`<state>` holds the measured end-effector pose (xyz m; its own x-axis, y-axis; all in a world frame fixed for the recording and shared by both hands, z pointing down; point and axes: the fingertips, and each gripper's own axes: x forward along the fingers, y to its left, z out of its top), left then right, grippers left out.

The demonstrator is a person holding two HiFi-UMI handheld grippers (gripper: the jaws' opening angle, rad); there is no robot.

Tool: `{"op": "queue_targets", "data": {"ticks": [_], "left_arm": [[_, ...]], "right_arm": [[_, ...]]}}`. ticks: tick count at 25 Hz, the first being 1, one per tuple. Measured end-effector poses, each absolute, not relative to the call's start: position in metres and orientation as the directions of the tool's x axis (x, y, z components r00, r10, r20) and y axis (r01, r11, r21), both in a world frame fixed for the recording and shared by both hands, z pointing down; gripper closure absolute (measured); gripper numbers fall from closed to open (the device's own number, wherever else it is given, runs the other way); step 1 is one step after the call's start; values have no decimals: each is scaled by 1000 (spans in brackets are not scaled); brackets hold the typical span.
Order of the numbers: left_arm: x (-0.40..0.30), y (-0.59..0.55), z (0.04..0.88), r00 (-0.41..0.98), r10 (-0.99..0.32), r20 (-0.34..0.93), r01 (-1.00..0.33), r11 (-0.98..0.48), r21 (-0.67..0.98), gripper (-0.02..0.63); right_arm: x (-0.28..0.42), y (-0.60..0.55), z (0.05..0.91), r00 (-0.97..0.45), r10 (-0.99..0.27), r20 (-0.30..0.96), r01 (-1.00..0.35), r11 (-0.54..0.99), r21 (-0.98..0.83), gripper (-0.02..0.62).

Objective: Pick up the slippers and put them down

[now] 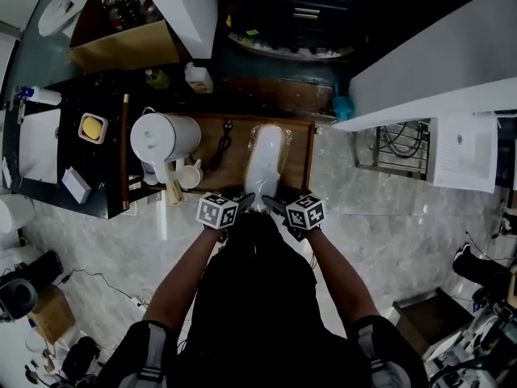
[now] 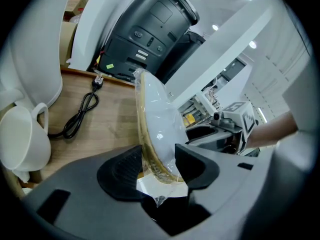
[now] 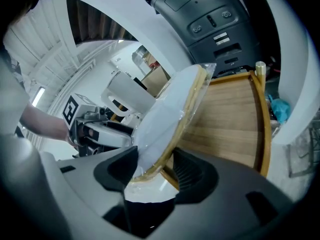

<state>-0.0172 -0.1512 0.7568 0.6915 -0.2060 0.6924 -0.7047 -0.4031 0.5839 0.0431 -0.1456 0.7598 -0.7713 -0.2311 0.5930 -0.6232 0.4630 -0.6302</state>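
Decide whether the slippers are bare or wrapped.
Wrapped: clear glossy film covers the slippers, and its pointed corner pokes out inside the left gripper.

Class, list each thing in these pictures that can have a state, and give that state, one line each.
slippers: wrapped in clear plastic, held on edge by both grippers.
left gripper: fingers shut on the slippers.
right gripper: fingers shut on the slippers.
kettle: upright, lid shut.
mug: upright.
power cord: unplugged, loosely looped.
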Motion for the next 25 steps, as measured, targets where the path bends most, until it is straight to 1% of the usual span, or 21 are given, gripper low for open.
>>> {"op": "queue_targets", "data": {"ticks": [9,15,19,25], "left_arm": [[-22,-155,788,675,-162,720,-719,-364,592,399],[-24,-154,802,681,-119,723,-710,-352,610,399],[-24,-161,806,690,-127,713,-710,-311,632,399],[-23,-160,817,680,-100,726,-713,-322,623,399]], "right_arm": [[37,-147,790,-750,-203,630,-654,370,-660,370],[35,-145,806,-735,-161,659,-665,365,-652,370],[35,-149,812,-715,-161,681,-687,348,-638,370],[35,-149,817,-686,-158,710,-711,352,-609,370]]}}
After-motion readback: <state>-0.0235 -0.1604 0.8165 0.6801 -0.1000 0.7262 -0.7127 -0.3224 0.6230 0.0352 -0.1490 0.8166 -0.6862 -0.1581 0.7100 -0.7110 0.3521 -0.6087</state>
